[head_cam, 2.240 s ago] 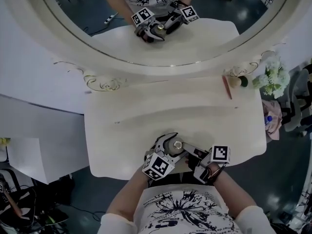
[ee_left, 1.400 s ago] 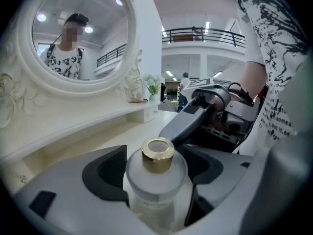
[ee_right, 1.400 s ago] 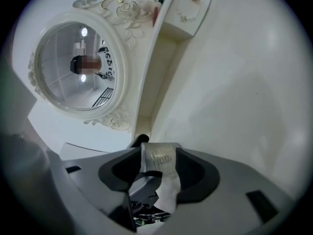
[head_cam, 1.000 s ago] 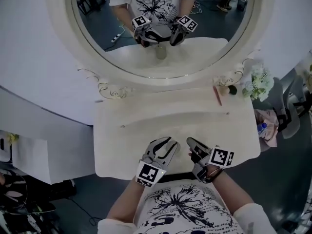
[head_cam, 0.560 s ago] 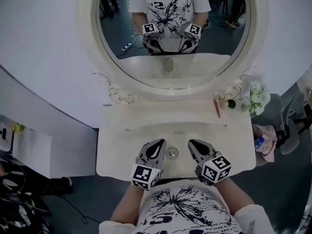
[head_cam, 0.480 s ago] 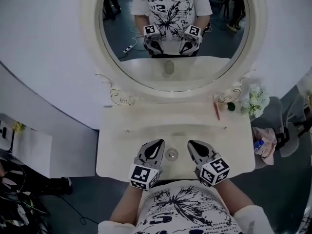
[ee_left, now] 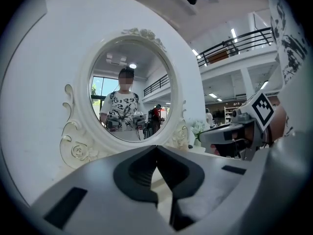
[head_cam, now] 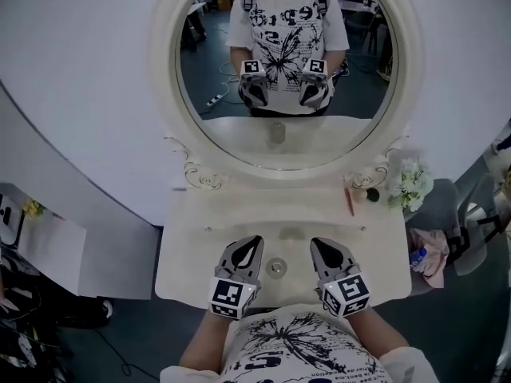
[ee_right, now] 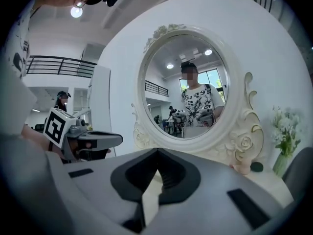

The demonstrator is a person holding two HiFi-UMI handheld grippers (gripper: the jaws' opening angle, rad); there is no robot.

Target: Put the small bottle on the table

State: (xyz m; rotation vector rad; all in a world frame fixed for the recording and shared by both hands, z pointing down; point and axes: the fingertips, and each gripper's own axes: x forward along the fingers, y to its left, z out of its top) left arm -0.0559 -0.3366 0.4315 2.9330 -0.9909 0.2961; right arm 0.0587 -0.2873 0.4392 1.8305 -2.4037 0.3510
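A small bottle (head_cam: 277,267) stands upright near the front edge of a cream dressing table (head_cam: 192,271). A reddish stick (head_cam: 348,201) and white flowers (head_cam: 409,183) sit back right.

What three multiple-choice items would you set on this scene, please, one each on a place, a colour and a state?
1. Where is the small bottle?
A on the table, between the left gripper and right gripper
B held in the left gripper
C held in the right gripper

2. What colour is the table?
A black
B cream
C red

3. How are both grippers?
A wide open
B shut on the small bottle
C shut, empty

Key:
1 A, the head view shows it standing between them.
2 B, its top is pale cream.
3 C, each gripper view shows jaws together, with nothing between.
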